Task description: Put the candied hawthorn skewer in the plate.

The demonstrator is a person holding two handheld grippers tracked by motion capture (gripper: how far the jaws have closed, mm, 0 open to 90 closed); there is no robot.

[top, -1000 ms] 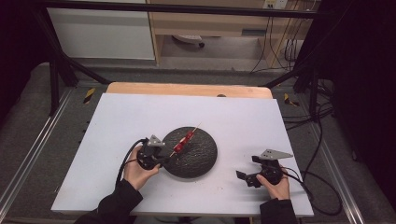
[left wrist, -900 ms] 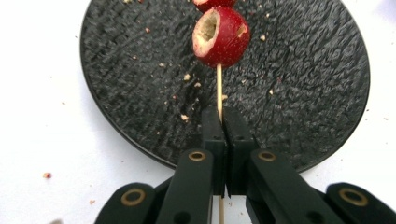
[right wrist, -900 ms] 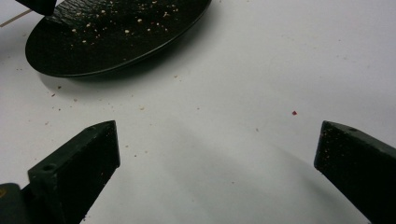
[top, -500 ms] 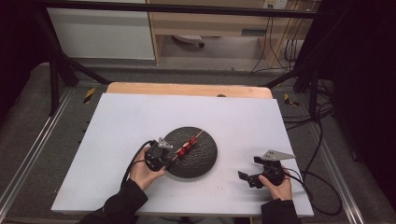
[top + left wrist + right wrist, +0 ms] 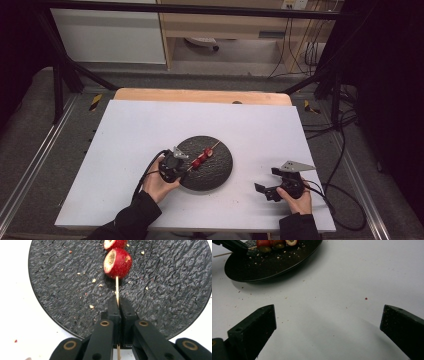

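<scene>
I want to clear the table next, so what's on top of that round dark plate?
On the round black textured plate lies a thin wooden skewer threaded with red cored fruit pieces, amid scattered crumbs. The left tool is clamped on the skewer, hiding the plate beneath it.

High view: above table's near edge, facing forward-down. Left gripper view: close above plate [image 5: 160, 290]. Right gripper view: low, farther off, sharing plate [image 5: 267, 267].

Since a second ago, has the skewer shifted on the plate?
Yes. The skewer, clamped in the left tool, has slid toward the near-left rim of the black plate, and lies flatter.
</scene>
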